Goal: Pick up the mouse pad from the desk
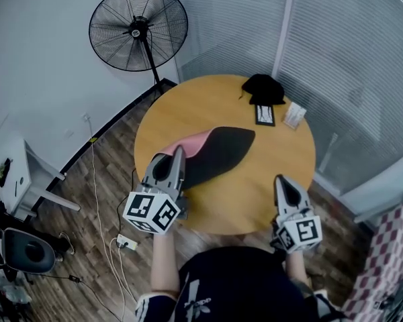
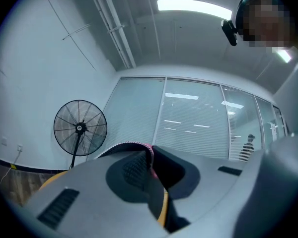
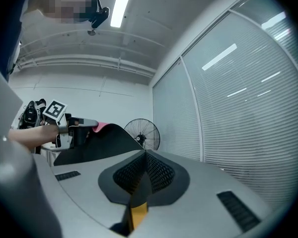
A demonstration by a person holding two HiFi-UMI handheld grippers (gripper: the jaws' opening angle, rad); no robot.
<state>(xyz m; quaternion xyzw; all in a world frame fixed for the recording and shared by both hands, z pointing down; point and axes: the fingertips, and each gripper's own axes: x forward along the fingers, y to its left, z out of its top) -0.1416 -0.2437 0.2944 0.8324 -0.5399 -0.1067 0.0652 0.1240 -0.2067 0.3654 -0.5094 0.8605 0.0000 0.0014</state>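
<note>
Mouse pad [image 1: 218, 154] mid-frame, near-left edge peeled up off round desk [image 1: 188, 106], pink underside showing. Your left gripper [image 1: 177, 151] has jaws pinched on that edge, probably cos a thin floppy pad needs an edge grab. Right gripper [image 1: 283, 180] lower right, jaws closed, empty. Count: one pad, two grippers, three small items [image 1: 274, 106] on desk upper right, one fan [image 1: 138, 27] upper left.

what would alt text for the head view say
Seen from above, the left gripper pinches one edge of a black mouse pad, curling it up off a round wooden table so its pink underside shows. The right gripper hovers shut and empty over the table's near edge.
</note>
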